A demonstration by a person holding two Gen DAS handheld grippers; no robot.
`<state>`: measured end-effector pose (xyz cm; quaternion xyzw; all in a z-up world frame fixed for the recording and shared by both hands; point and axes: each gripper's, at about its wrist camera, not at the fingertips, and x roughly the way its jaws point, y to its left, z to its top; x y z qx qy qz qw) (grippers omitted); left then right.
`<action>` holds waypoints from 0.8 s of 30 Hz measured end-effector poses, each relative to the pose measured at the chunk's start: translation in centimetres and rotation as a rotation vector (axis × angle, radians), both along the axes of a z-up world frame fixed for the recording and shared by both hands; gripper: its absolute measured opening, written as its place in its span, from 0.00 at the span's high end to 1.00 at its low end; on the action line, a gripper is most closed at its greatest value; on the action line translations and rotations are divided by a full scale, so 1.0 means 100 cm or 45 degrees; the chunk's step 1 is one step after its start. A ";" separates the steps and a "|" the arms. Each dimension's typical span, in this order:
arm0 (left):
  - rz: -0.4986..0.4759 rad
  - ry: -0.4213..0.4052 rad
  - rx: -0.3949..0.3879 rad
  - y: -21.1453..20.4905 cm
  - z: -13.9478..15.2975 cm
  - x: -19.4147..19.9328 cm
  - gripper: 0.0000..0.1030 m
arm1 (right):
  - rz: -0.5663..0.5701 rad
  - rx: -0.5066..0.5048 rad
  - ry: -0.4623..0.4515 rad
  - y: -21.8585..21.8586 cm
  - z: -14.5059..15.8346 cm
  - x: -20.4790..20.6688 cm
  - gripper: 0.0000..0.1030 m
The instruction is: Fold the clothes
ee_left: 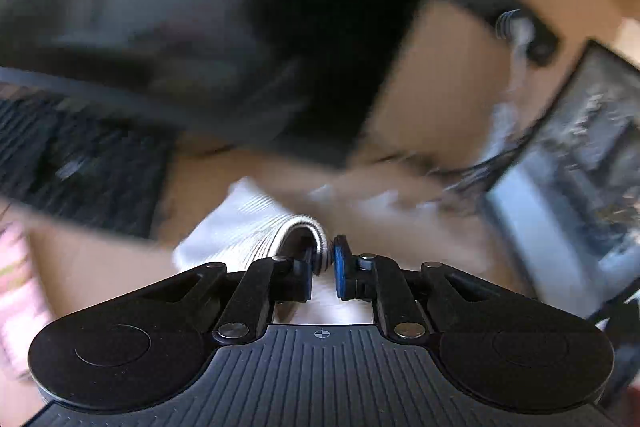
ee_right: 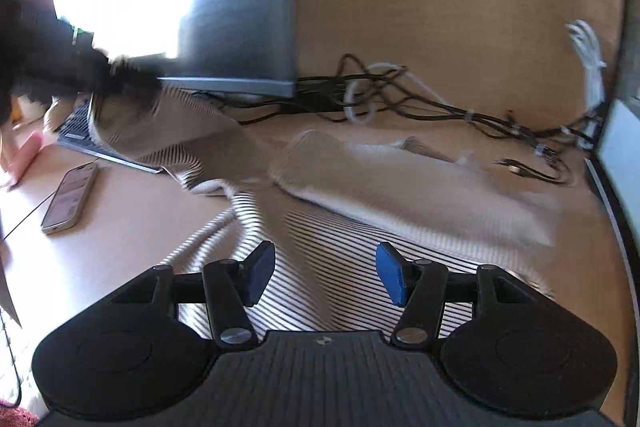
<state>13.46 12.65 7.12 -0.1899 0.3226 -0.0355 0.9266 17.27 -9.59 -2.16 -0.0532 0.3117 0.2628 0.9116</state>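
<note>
Your left gripper [ee_left: 325, 263] pinches the striped shirt [ee_right: 320, 227] hem | right gripper [ee_right: 326, 273] hovers wide open above it | shirt runs left-to-right across the worktop [ee_right: 440, 7].

No word, brand name or number could be read in either view. The only sign was a small crosshair mark [ee_left: 320, 334] printed at the lower centre of the left wrist frame, on the ribbed black body of the left gripper [ee_left: 323, 263]. A similar small mark [ee_right: 322, 340] stood at the lower centre of the right wrist frame, on the right gripper [ee_right: 325, 273], too blurred to make out. The phone [ee_right: 70, 198] at the left of that frame, lying on the counter [ee_right: 120, 227], showed a lit screen whose content was too small and smeared to read.
</note>
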 end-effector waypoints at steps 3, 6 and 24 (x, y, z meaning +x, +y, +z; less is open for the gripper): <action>-0.121 -0.059 -0.022 -0.032 0.018 0.025 0.88 | -0.068 0.006 -0.004 -0.019 0.001 0.000 0.45; -0.234 -0.085 -0.026 -0.069 0.029 0.044 0.88 | -0.135 0.010 -0.006 -0.038 0.002 -0.001 0.45; -0.338 0.014 -0.092 -0.104 0.014 0.061 0.48 | -0.300 0.213 0.158 -0.080 0.000 0.021 0.46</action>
